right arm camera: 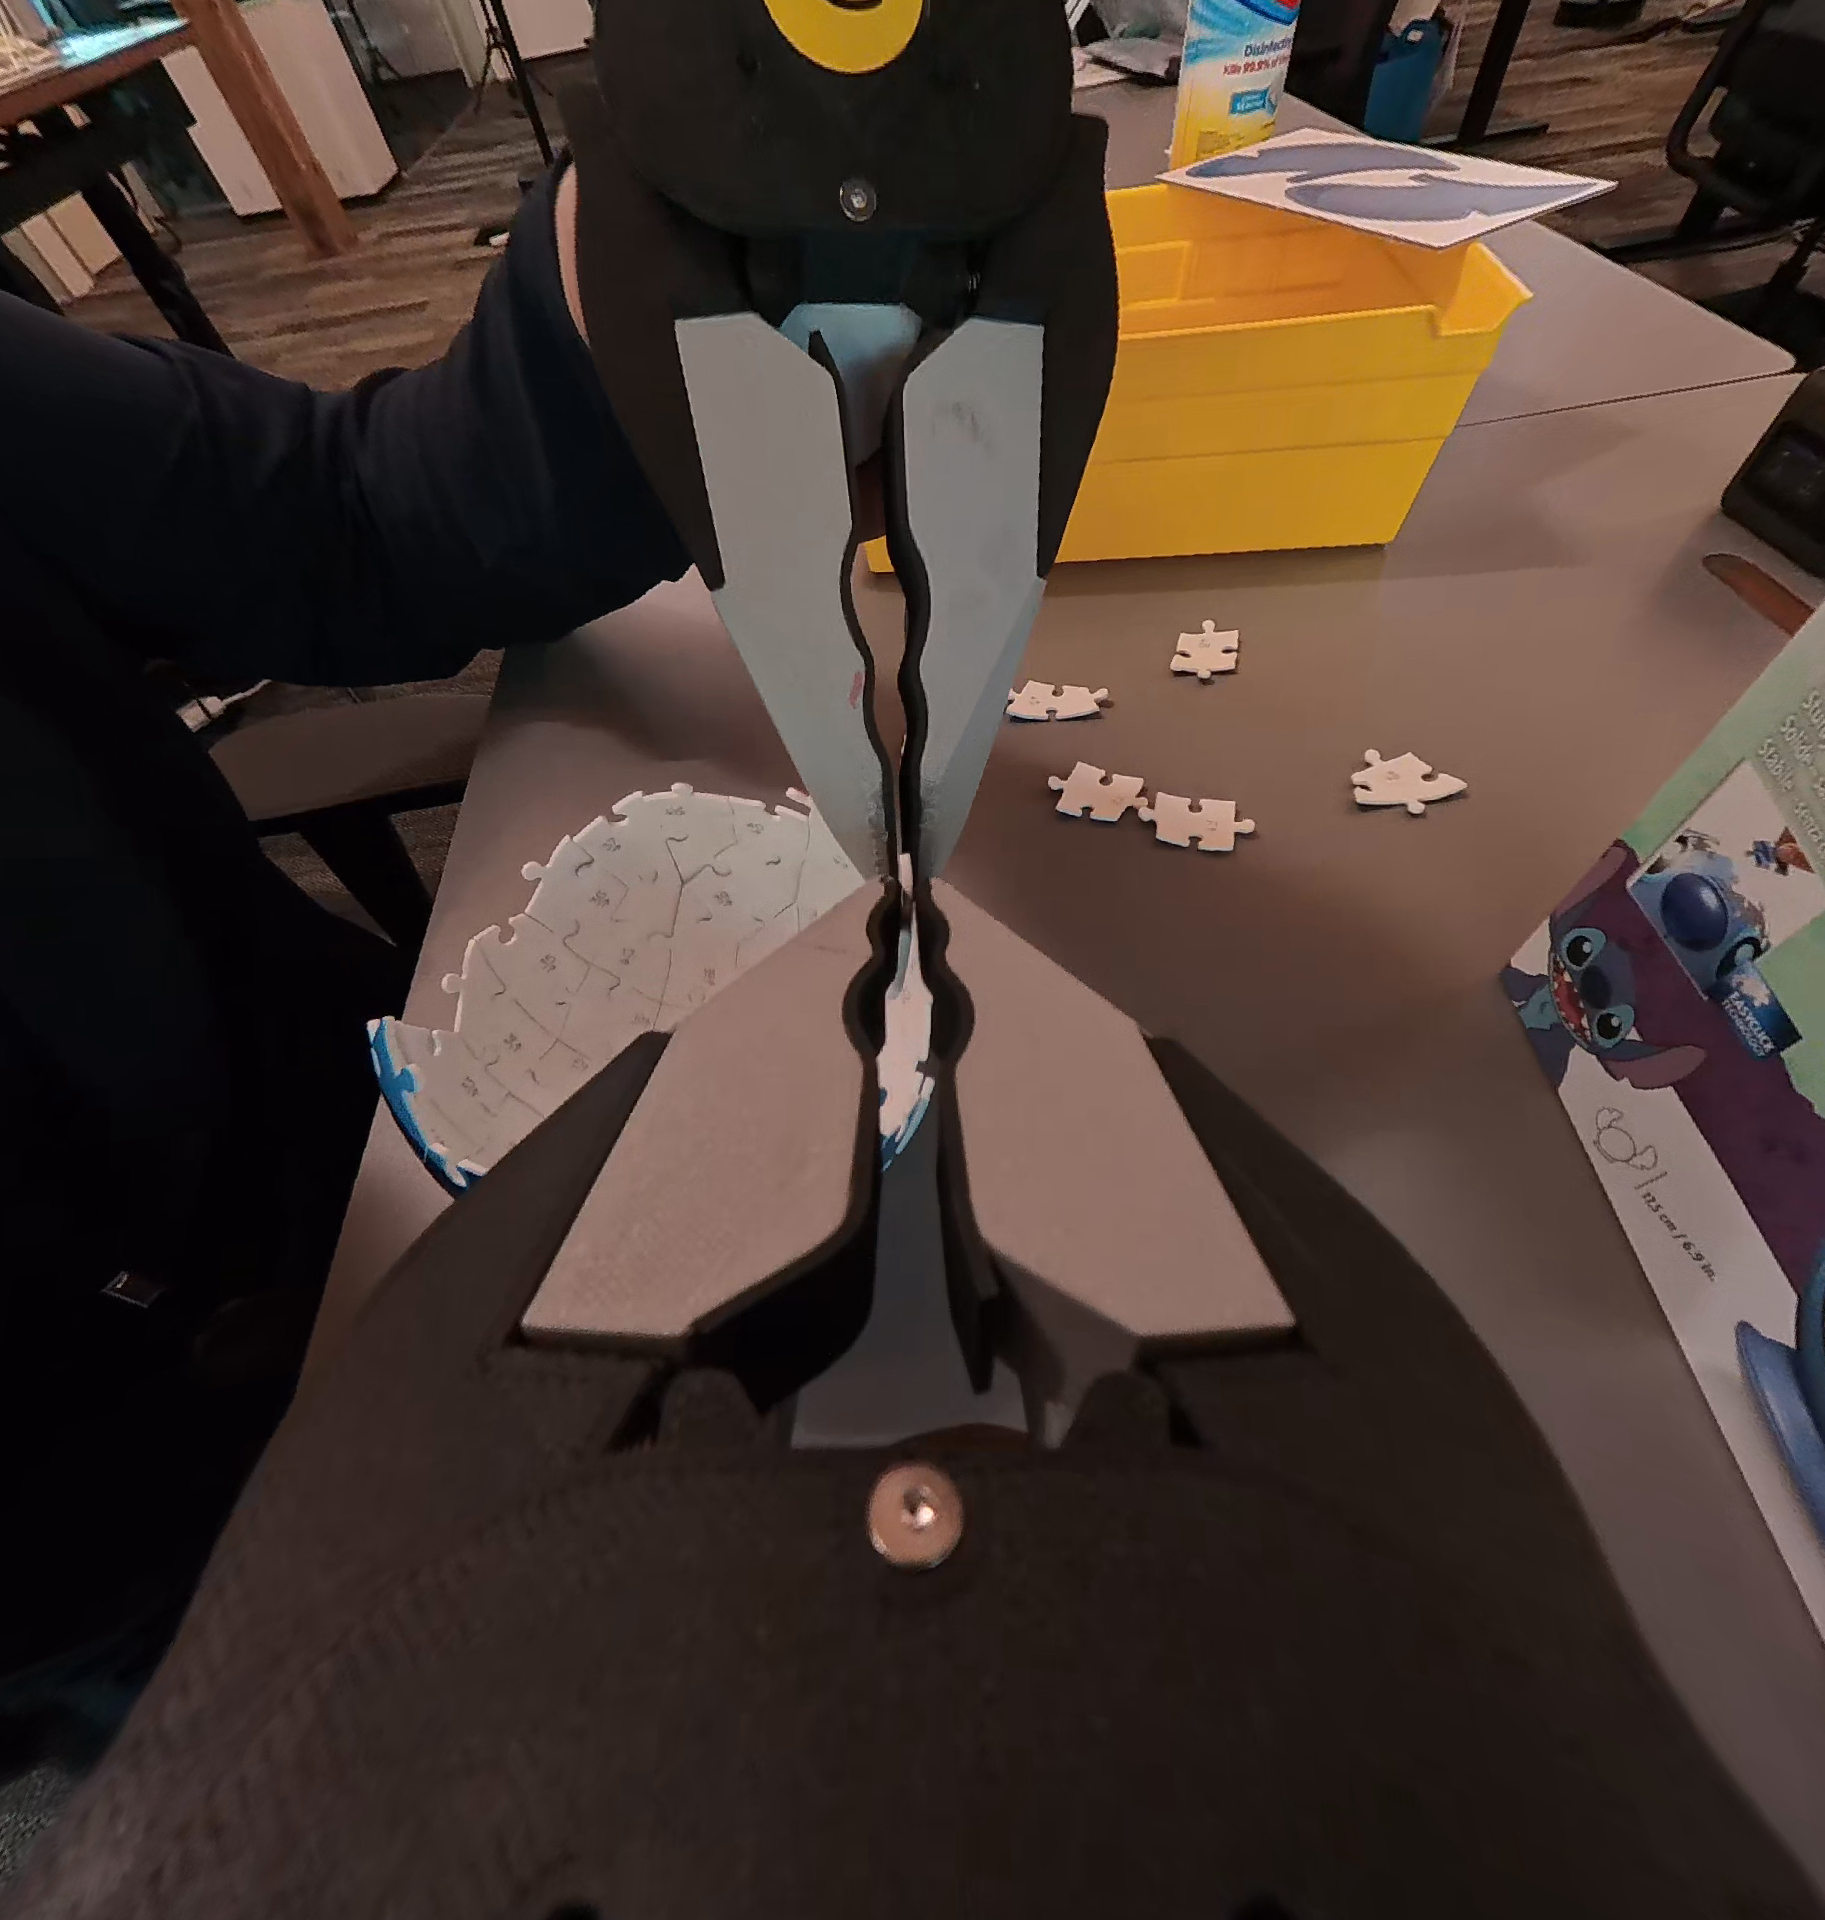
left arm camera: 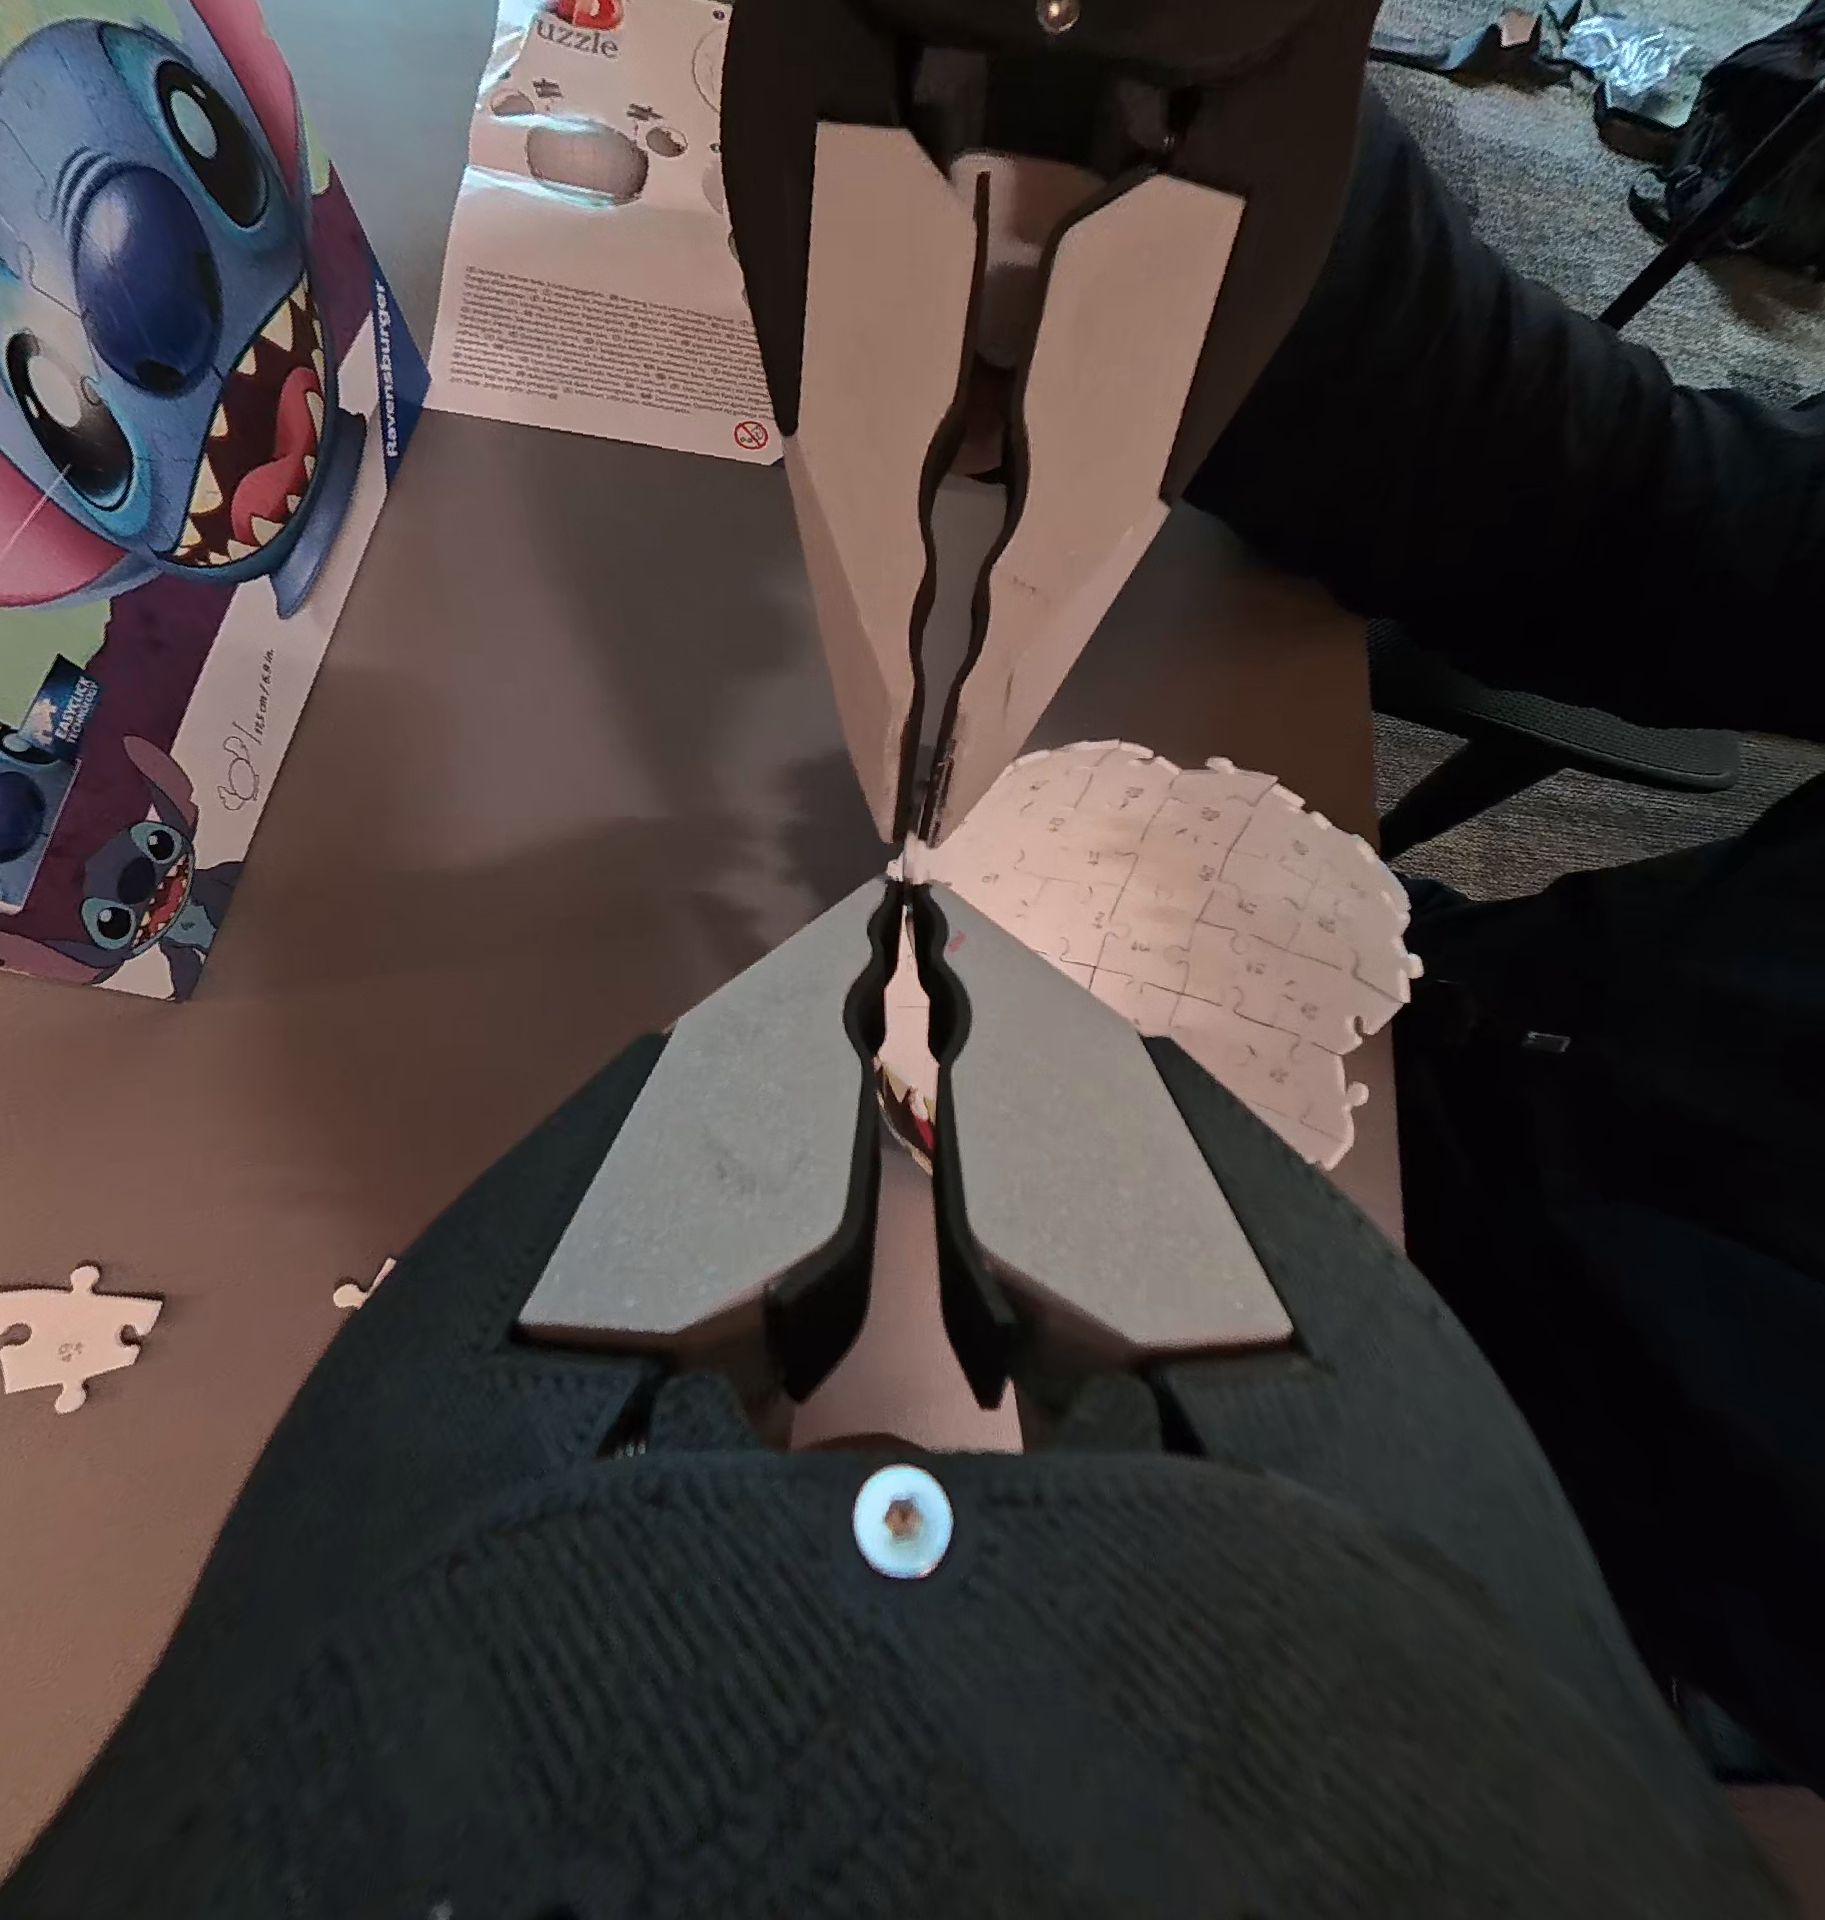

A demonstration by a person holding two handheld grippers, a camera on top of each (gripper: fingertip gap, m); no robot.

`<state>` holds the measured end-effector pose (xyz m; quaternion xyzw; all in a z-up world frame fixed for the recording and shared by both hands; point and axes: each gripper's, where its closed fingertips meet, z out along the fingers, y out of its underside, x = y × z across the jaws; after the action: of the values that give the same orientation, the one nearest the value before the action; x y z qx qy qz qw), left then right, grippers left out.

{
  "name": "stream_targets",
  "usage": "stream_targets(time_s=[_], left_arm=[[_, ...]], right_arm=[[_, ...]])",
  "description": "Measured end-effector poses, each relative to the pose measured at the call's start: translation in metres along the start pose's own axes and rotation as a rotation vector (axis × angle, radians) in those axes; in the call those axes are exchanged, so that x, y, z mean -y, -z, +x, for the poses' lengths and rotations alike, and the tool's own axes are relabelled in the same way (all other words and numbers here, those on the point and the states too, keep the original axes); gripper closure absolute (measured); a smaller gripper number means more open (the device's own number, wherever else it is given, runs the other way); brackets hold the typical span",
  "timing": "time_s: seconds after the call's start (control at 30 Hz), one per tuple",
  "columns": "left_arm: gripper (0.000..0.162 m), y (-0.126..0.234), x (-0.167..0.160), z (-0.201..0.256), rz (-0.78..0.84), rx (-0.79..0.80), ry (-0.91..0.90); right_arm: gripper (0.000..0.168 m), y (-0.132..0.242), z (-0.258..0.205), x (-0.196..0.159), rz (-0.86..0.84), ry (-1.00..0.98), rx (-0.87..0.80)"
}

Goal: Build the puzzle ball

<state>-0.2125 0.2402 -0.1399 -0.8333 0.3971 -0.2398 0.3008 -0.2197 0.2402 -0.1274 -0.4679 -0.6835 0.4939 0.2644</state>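
The half-built puzzle ball (left arm camera: pixel 1199 935) is a white bowl-shaped shell, inside up, lying on the brown table near its edge; it also shows in the right wrist view (right arm camera: pixel 617 935), with a blue printed outside. My left gripper (left arm camera: pixel 903 894) and my right gripper (left arm camera: pixel 927 821) meet tip to tip at one spot on the shell's rim. Both are shut on the rim there. White and blue puzzle material shows between my right gripper's (right arm camera: pixel 906 899) fingers, with the left gripper (right arm camera: pixel 900 847) opposite. I cannot tell whether a loose piece is pinched there.
The puzzle box (left arm camera: pixel 160 416) and an instruction sheet (left arm camera: pixel 596 260) lie beyond the grippers. Loose white pieces lie on the table (left arm camera: pixel 66 1340), (right arm camera: pixel 1199 821). A yellow bin (right arm camera: pixel 1282 416) with a card on top stands behind. A person's dark sleeves (right arm camera: pixel 264 468) flank the table edge. Both grippers' tips are close together, under 4 cm apart.
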Motion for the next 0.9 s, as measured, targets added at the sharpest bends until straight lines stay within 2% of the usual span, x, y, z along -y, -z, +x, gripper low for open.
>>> stream_targets(time_s=[0.9], left_arm=[[0.162,-0.012,-0.009,0.002,-0.06,0.005,-0.034]], right_arm=[[0.168,-0.005,-0.002,-0.016,-0.1,0.035,-0.014]])
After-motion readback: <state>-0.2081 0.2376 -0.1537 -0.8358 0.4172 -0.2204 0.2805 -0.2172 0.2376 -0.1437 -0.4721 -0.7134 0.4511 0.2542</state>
